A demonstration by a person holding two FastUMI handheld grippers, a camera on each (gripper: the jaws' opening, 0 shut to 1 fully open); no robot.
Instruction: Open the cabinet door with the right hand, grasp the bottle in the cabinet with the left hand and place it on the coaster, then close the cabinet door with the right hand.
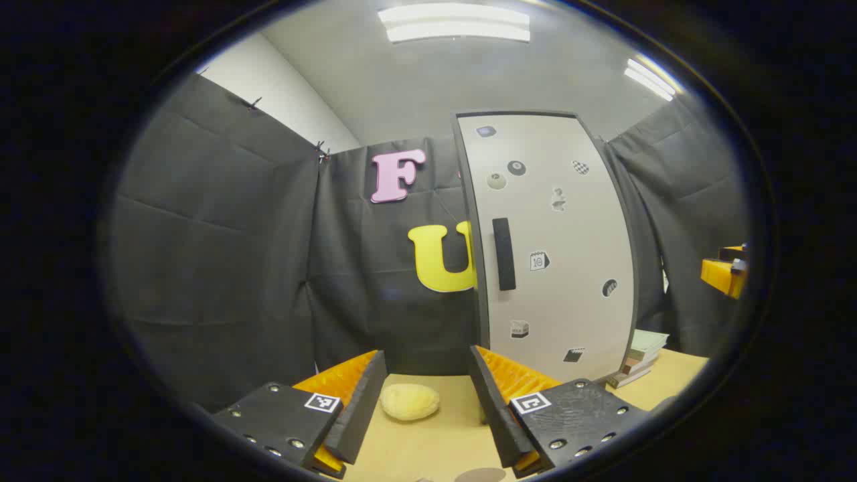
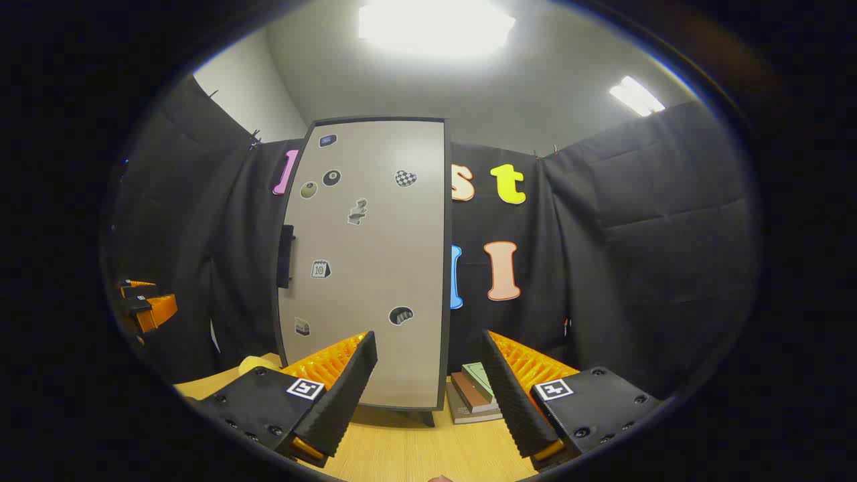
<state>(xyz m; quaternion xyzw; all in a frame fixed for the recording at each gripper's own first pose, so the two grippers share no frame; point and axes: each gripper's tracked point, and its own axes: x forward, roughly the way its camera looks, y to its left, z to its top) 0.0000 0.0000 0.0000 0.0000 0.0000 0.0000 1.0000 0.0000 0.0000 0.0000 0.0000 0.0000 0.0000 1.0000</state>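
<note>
**Cabinet shut, both tools spread and empty**

Left tool (image 1: 425, 402): wide apart, gripping nothing, low over the table (image 1: 428, 448). Ahead and slightly right, the cabinet (image 1: 556, 268) with door closed, dark handle (image 1: 504, 254) on its near edge; contents hidden, bottle unseen. Between the fingers, a pale yellow lump (image 1: 410, 401) on the table. At the bottom edge, part of a dark round coaster (image 1: 479, 475). Right of the cabinet, stacked books (image 1: 641, 356).

Right tool (image 2: 428, 385): also wide, empty, facing the cabinet's right portion, books just beyond.
</note>
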